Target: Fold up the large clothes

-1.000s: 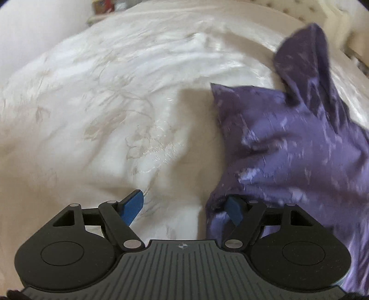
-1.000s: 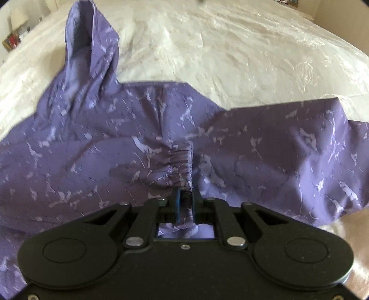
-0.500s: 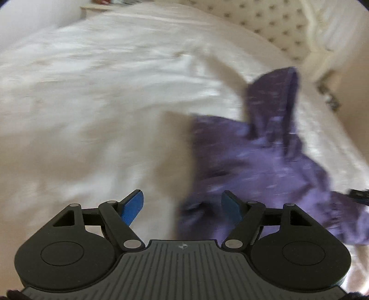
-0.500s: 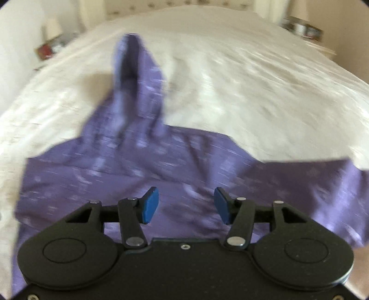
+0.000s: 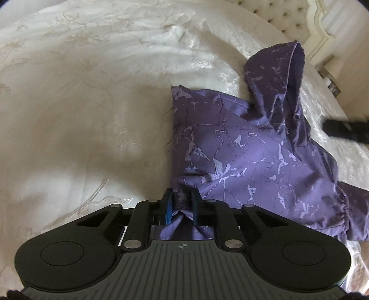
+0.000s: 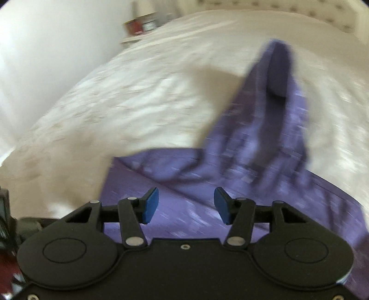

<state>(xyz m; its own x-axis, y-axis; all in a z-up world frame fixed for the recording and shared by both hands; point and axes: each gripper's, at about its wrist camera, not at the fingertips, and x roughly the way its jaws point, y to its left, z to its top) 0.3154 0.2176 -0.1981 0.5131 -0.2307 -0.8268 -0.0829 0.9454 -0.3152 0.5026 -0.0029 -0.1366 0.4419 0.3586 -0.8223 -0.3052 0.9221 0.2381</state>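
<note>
A purple patterned hooded jacket [image 5: 249, 147] lies partly folded on a cream bedspread [image 5: 87, 97], its hood [image 5: 276, 73] pointing toward the headboard. My left gripper [image 5: 181, 205] is shut on the jacket's near left edge, with fabric bunched between the blue pads. A gathered cuff [image 5: 343, 207] lies at the right. In the blurred right wrist view my right gripper [image 6: 185, 205] is open and empty, just above the jacket [image 6: 184, 175], with the hood [image 6: 276, 76] ahead of it.
A tufted headboard [image 5: 283, 20] stands at the far end of the bed. A nightstand with small items [image 6: 143, 27] is at the far left of the right wrist view. The other gripper's dark body [image 5: 346, 130] shows at the right edge.
My right gripper let go of the gathered cuff, opened and swung left. My left gripper moved onto the jacket's near left edge and shut on it.
</note>
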